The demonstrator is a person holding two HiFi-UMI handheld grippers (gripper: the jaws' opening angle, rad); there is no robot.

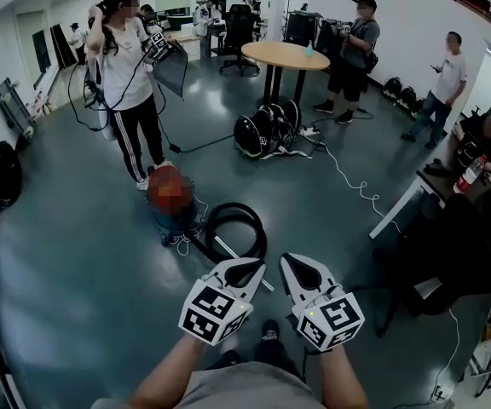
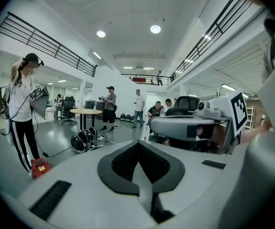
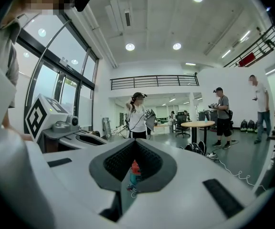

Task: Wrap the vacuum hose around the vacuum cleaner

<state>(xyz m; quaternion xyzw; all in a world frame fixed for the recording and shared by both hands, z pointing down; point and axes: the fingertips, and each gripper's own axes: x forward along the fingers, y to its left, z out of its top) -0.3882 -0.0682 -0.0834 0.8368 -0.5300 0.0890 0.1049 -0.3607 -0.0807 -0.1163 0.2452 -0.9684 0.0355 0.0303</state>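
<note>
The vacuum cleaner [image 1: 174, 201], with a red top and a blue-grey body, stands on the grey floor ahead of me. Its black hose [image 1: 235, 225] lies in a loop on the floor to its right, with a silver wand [image 1: 231, 251] running toward me. Both grippers hang side by side in front of my body, short of the hose. My left gripper [image 1: 247, 269] is shut and holds nothing, and so is my right gripper [image 1: 297, 267]. In the left gripper view the shut left gripper [image 2: 138, 146] has the vacuum cleaner [image 2: 40, 167] low at the left. The right gripper view shows the vacuum cleaner [image 3: 134, 171] through the pad cut-out of the shut right gripper [image 3: 135, 146].
A person in a white shirt [image 1: 129, 75] stands just behind the vacuum. Black helmets [image 1: 267, 130] and a white cable [image 1: 358, 187] lie on the floor past a round wooden table [image 1: 284, 54]. A desk and black chair [image 1: 450, 250] crowd the right side. Other people stand farther off.
</note>
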